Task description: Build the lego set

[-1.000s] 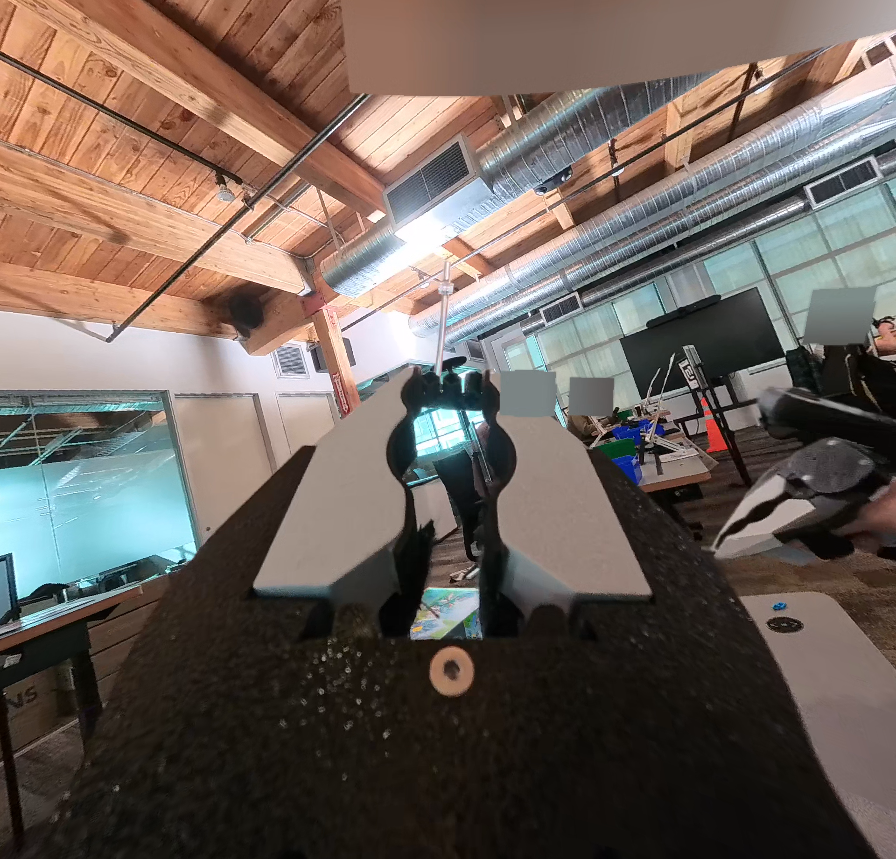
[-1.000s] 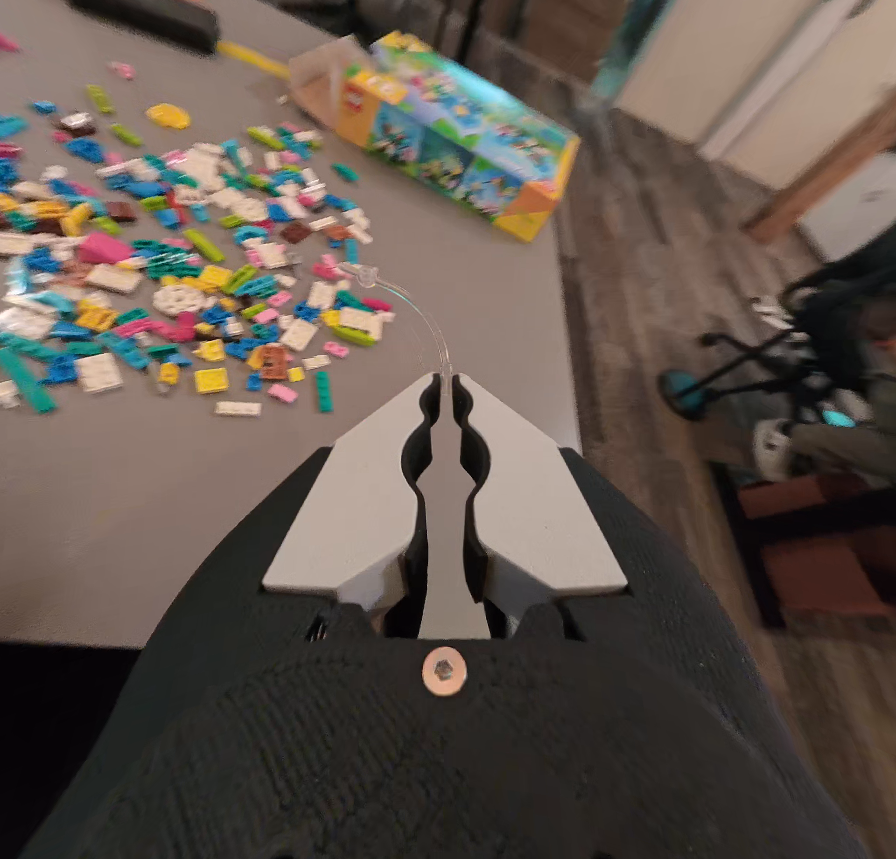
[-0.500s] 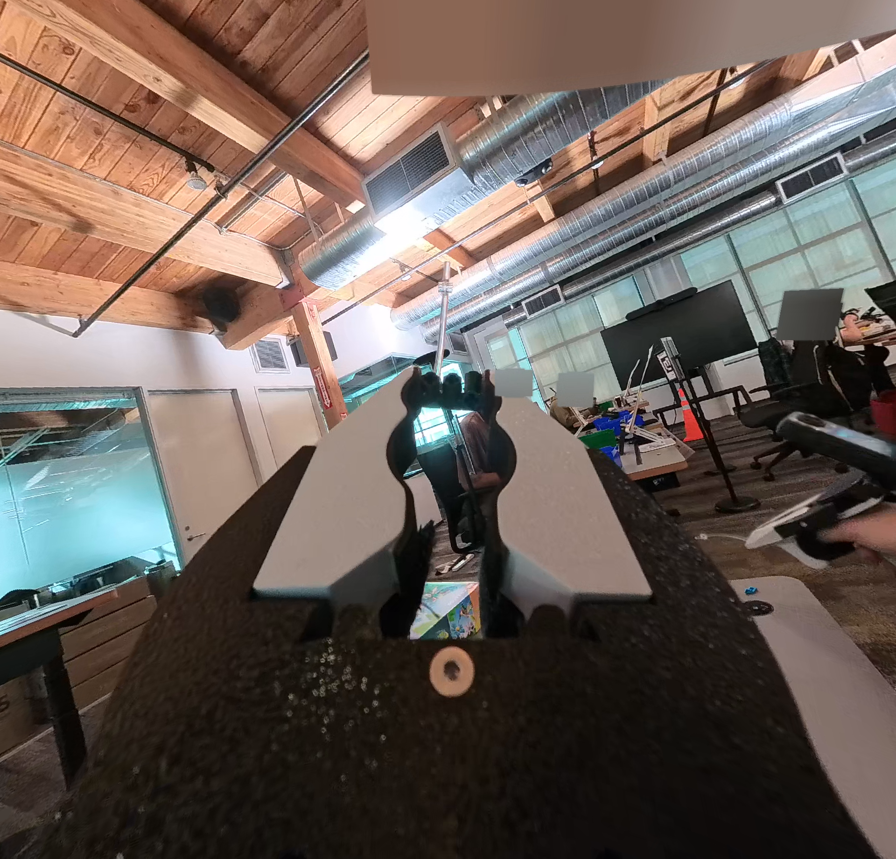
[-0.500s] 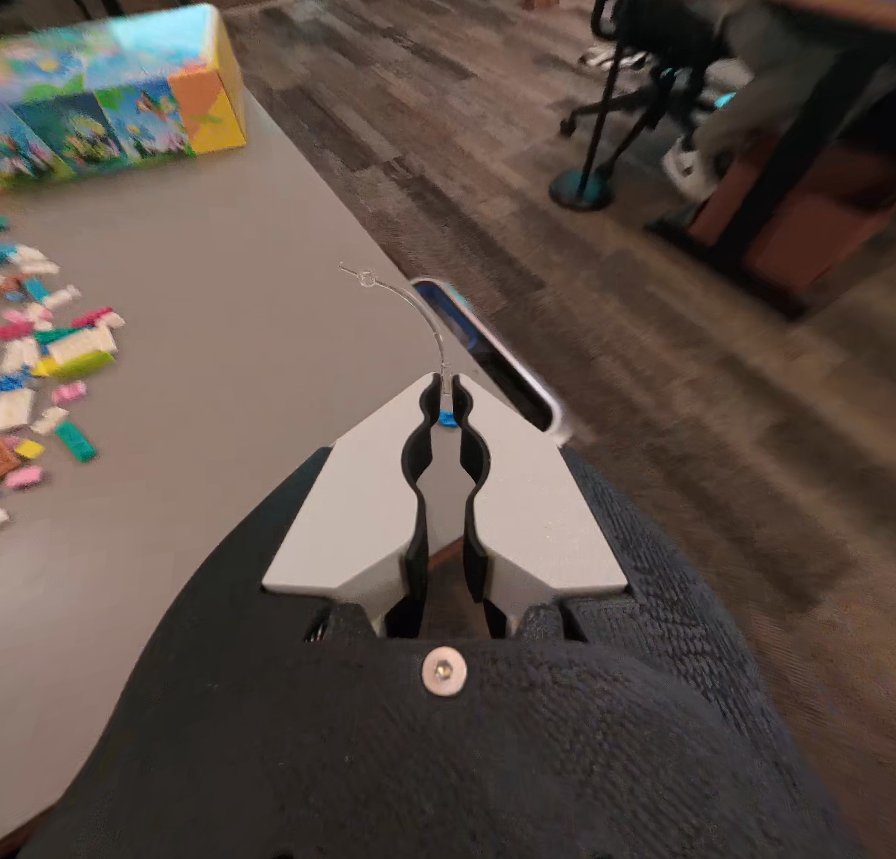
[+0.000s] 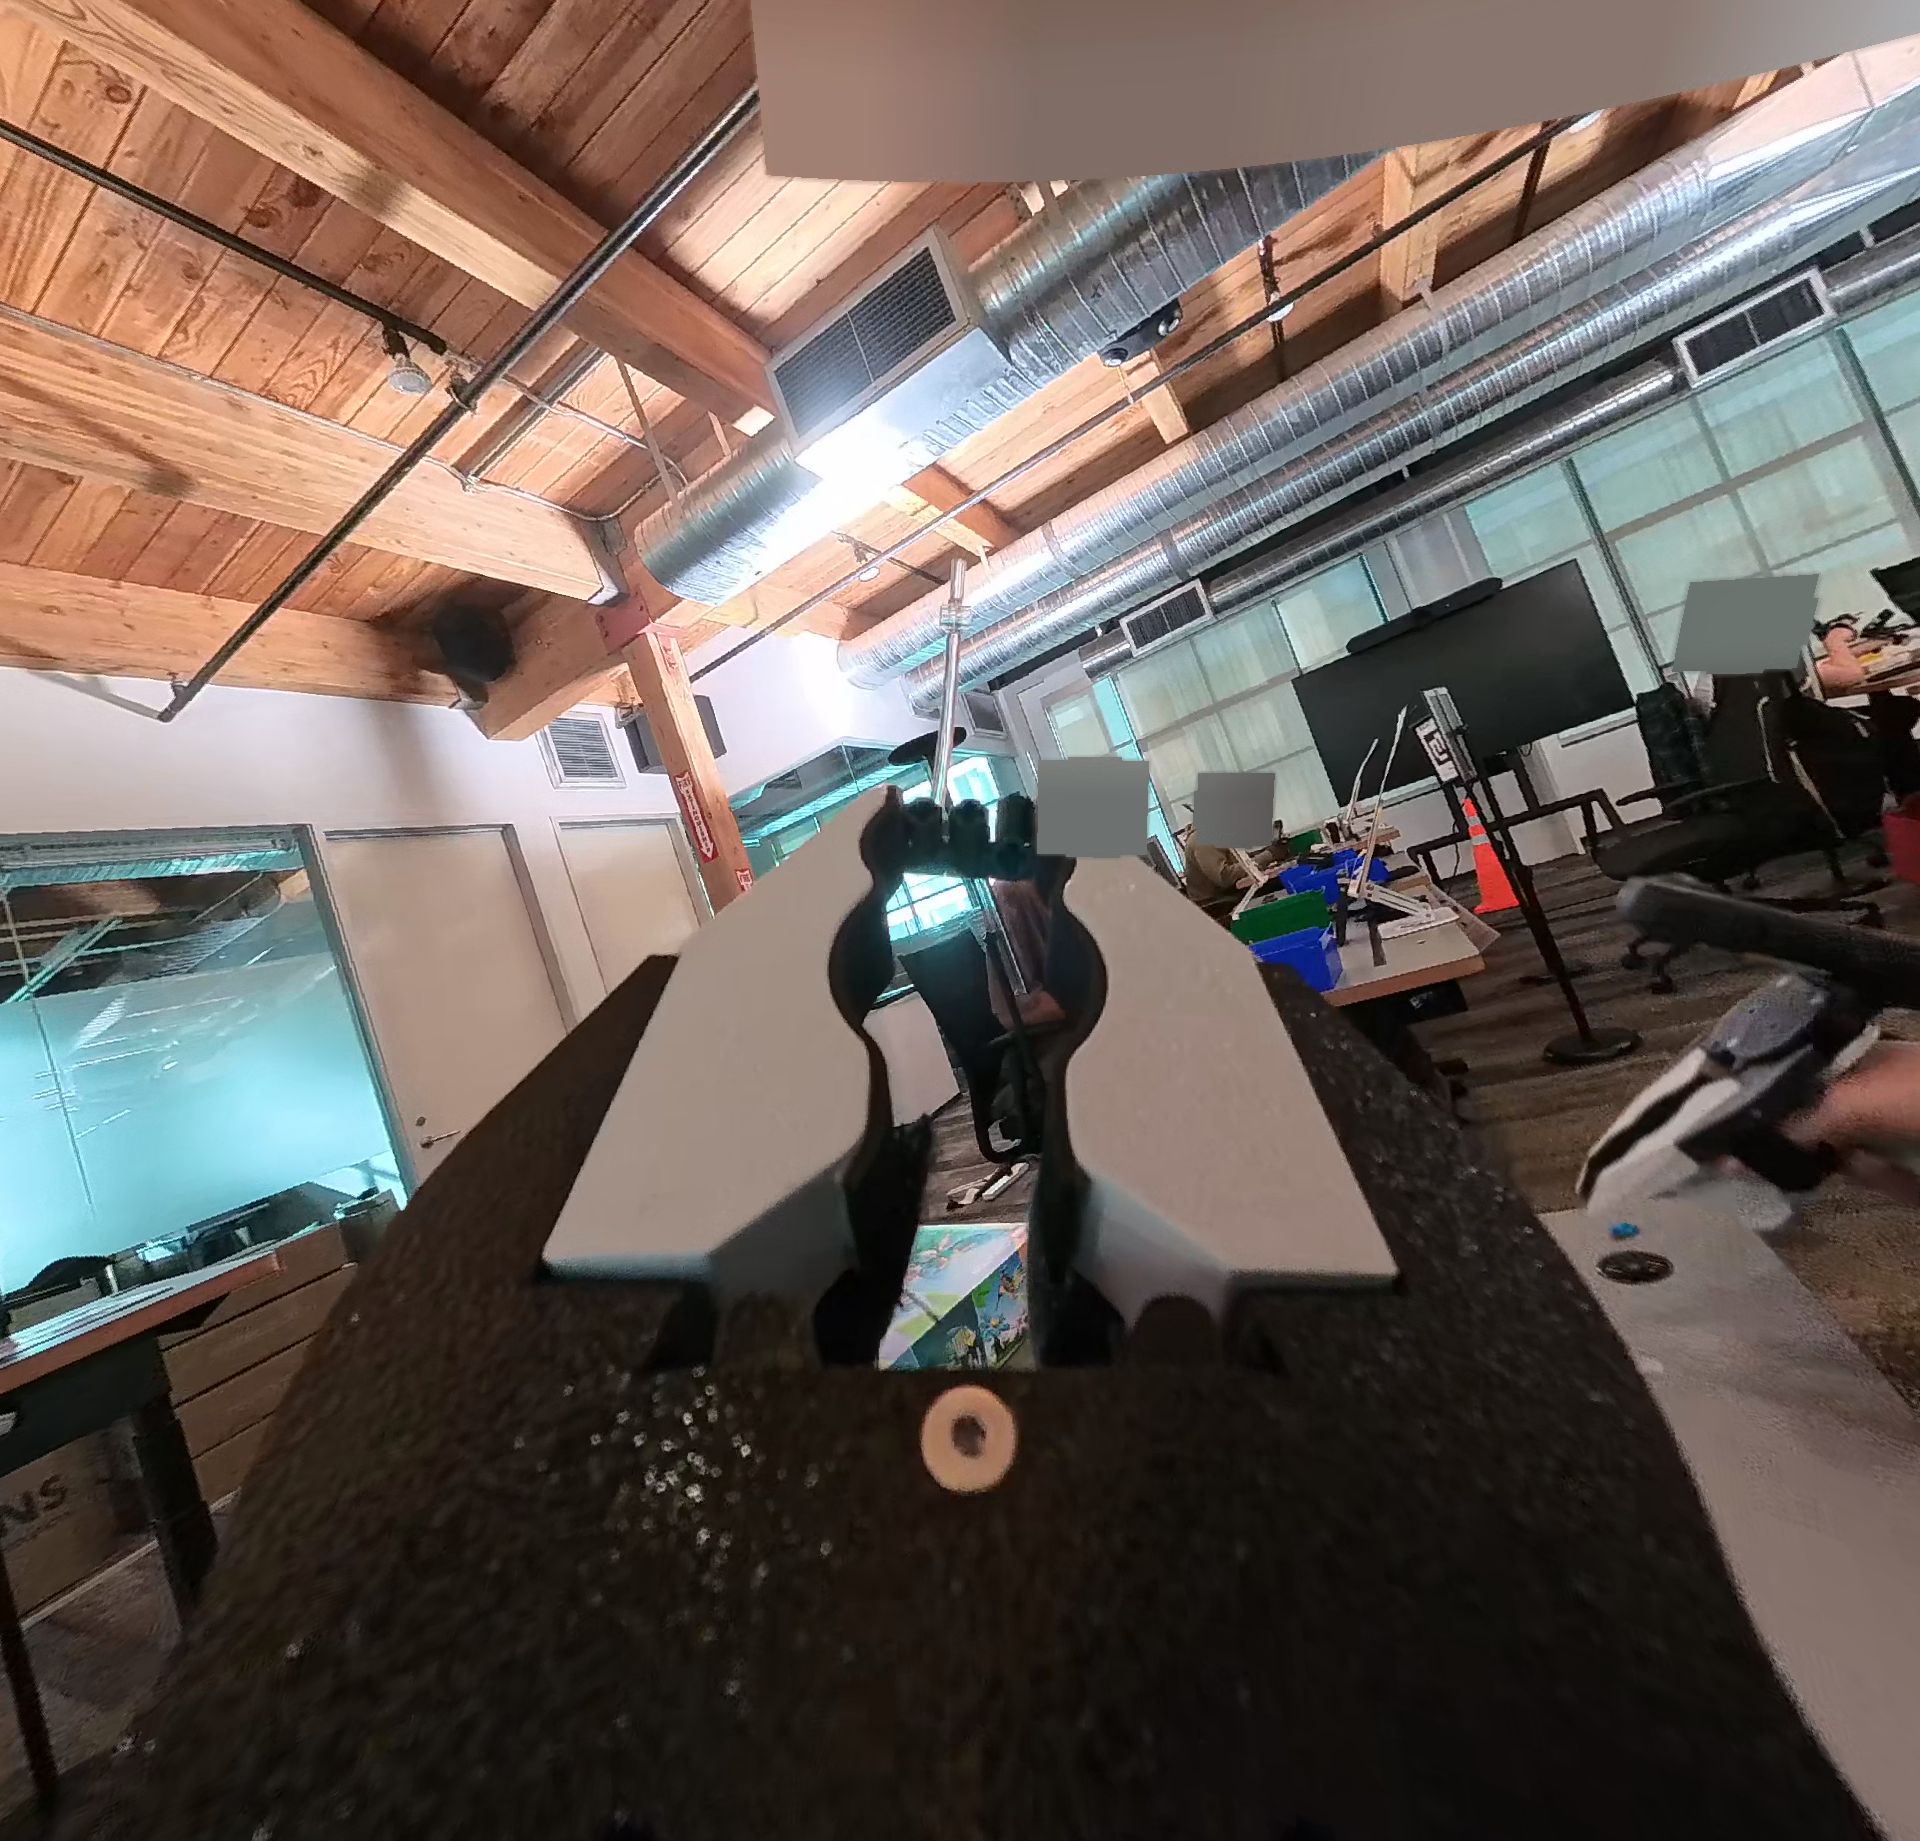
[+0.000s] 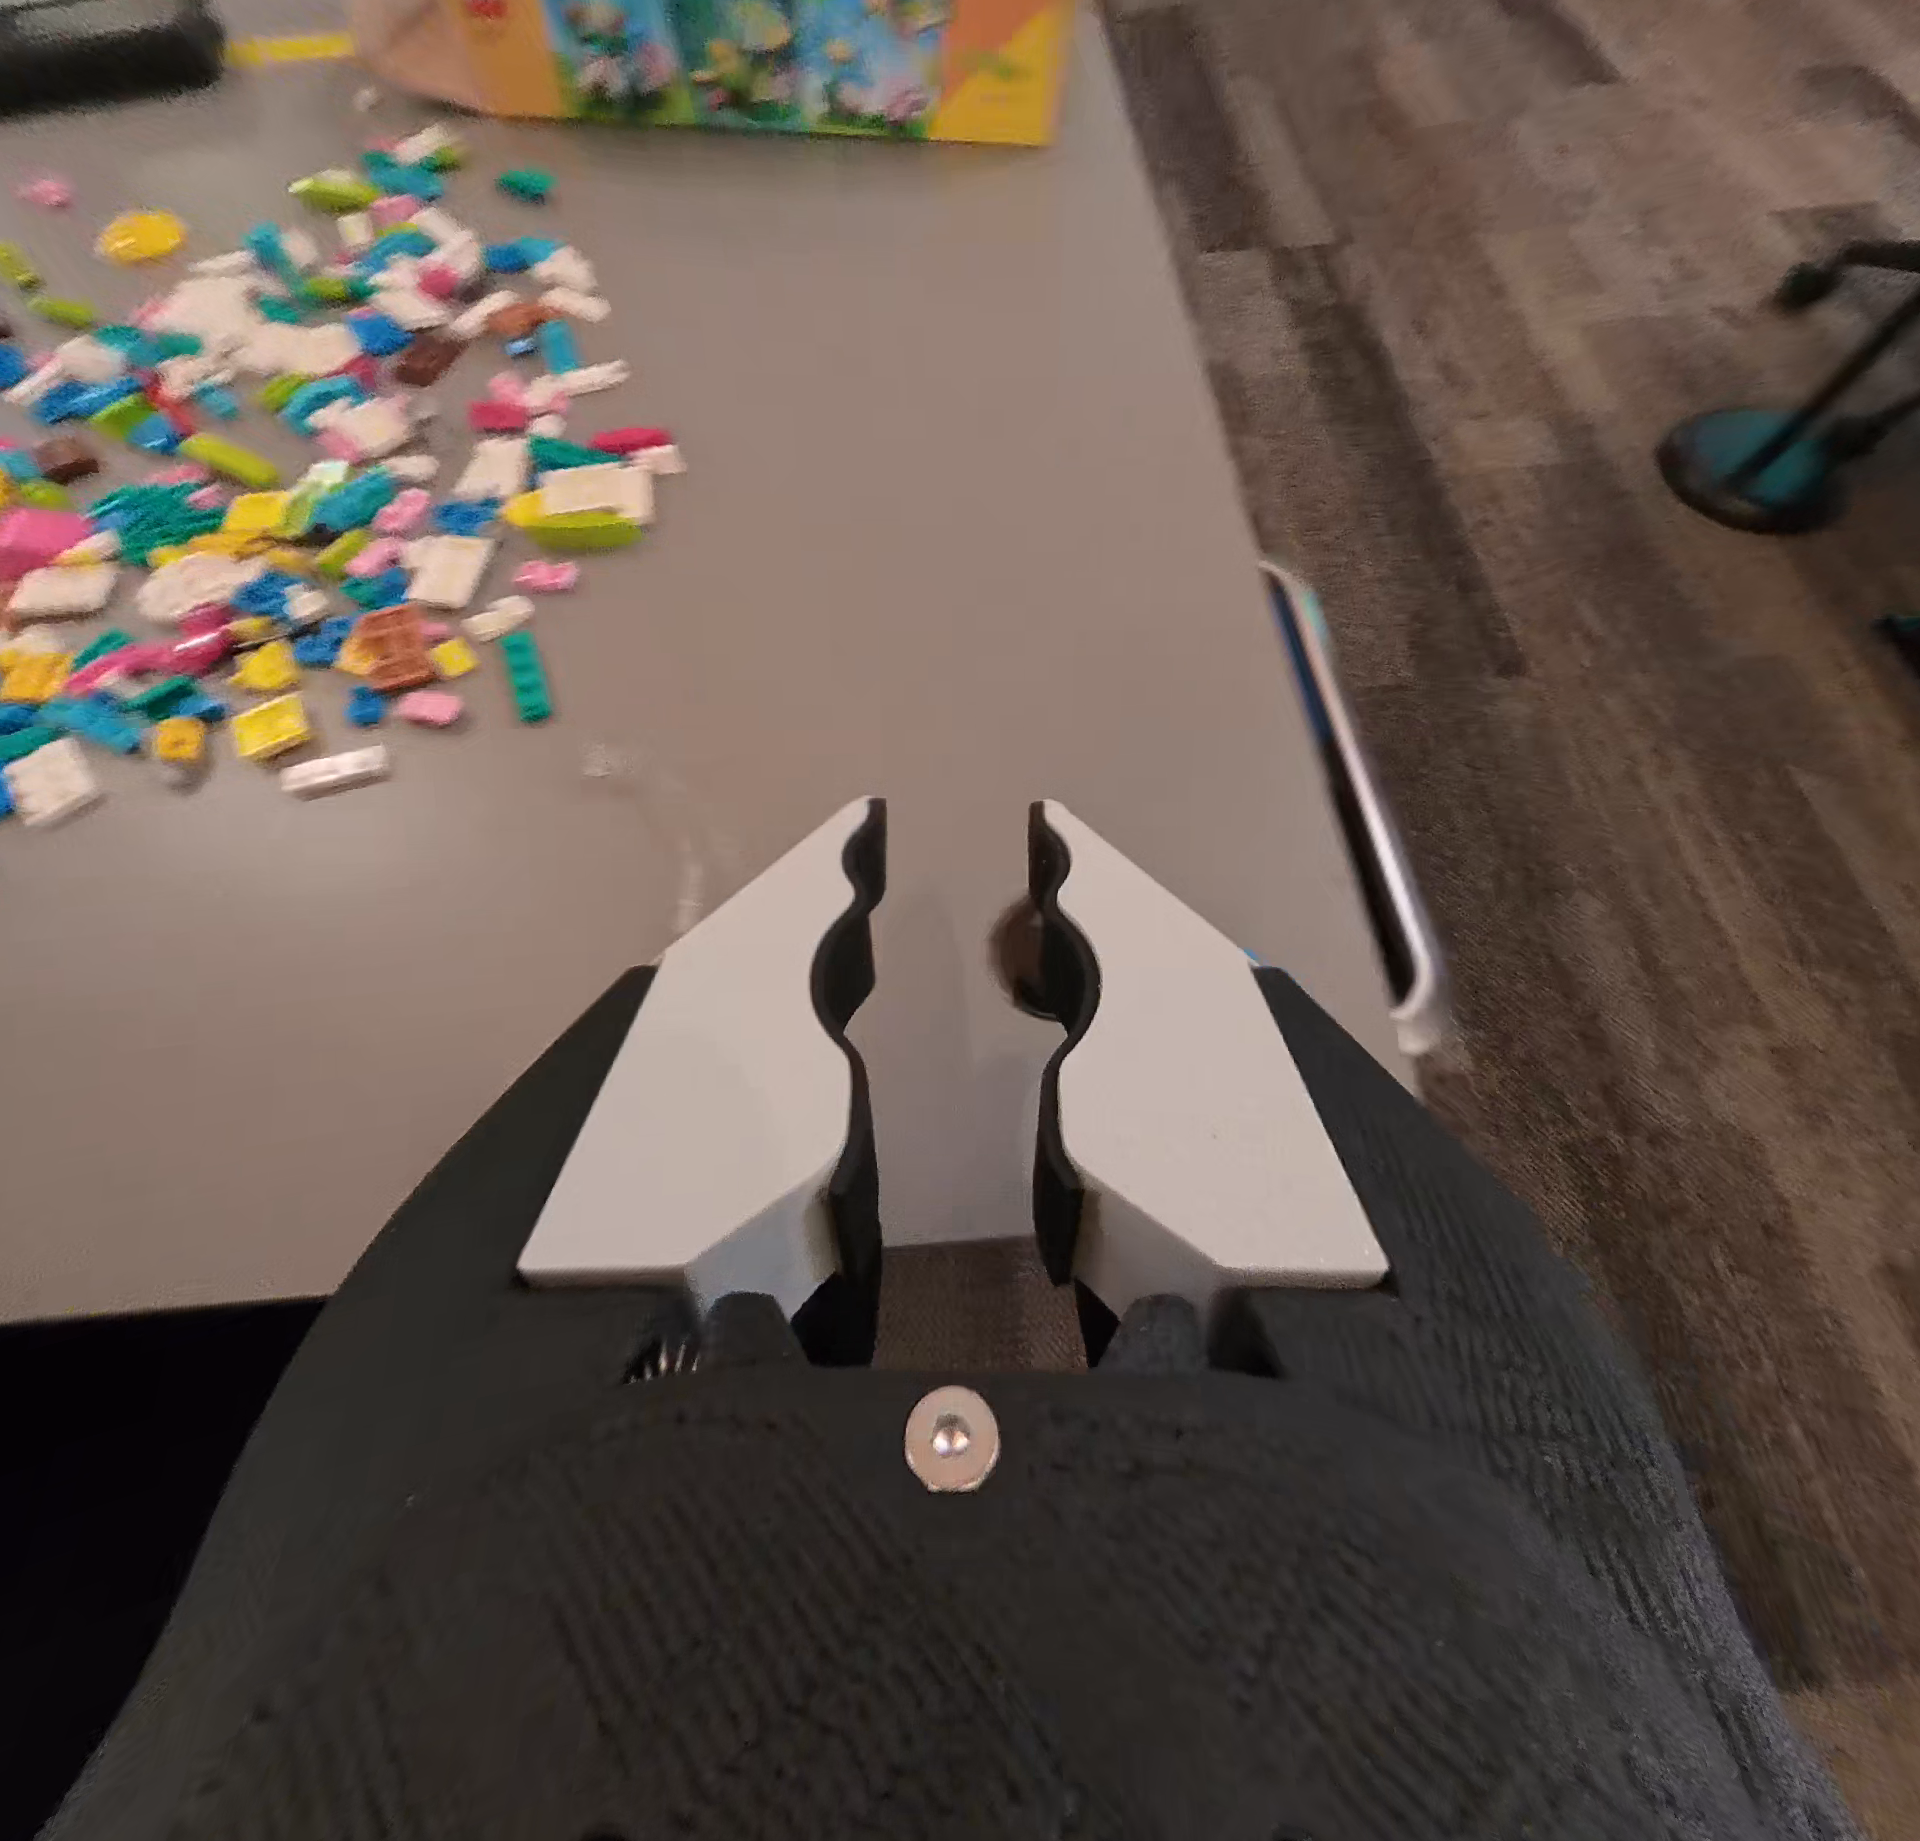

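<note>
My grey table [image 6: 935,441] fills the right wrist view, the lego box [image 6: 748,25] lying at its far edge and the loose lego pieces [image 6: 291,503] scattered across its left side, a phone [image 6: 1351,804] resting on its right edge. My right gripper [image 6: 956,815] hangs above the bare tabletop, jaws parted and empty. My left gripper [image 5: 961,830], raised toward the timber ceiling, is clenched on a small black lego assembly [image 5: 961,825] with a clear rod [image 5: 948,690] rising from it.
</note>
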Demonstrator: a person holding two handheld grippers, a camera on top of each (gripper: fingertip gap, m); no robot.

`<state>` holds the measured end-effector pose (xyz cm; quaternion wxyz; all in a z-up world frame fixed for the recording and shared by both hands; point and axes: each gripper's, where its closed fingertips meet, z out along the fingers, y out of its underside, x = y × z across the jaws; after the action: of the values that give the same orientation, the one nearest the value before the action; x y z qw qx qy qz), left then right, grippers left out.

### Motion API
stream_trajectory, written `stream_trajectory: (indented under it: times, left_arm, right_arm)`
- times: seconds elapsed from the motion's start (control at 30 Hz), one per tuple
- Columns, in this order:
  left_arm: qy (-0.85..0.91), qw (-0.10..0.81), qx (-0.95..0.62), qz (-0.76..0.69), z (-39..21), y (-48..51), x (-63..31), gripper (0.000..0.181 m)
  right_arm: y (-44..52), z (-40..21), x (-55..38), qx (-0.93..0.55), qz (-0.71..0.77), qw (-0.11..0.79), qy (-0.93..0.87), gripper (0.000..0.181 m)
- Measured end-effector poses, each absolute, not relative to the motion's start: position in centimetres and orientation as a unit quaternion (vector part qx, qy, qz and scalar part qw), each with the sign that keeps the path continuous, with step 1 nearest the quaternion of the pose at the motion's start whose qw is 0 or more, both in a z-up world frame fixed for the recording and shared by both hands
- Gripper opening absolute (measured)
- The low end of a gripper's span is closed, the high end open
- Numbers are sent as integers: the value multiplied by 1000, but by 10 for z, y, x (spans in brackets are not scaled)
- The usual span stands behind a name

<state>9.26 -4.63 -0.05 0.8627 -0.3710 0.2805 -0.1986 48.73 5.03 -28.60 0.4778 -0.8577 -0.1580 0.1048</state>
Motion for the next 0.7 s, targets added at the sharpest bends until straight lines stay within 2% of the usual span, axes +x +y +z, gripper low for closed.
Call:
stream_trajectory:
  times: [0.1,0.33,0.6,0.7]
  left_arm:
    - [280,863,-371,-197,0,-46,92,22]
    - [282,864,-371,-191,0,-46,92,22]
    - [281,864,-372,-190,-1,-44,91,22]
    - [278,866,-370,-191,1,-46,89,22]
  right_arm:
    - [57,-303,533,-882,40,456,-110,21]
    - [66,-334,553,-896,-3,432,-104,21]
    - [65,-336,544,-899,19,419,-126,11]
    - [71,-316,510,-876,37,452,-164,10]
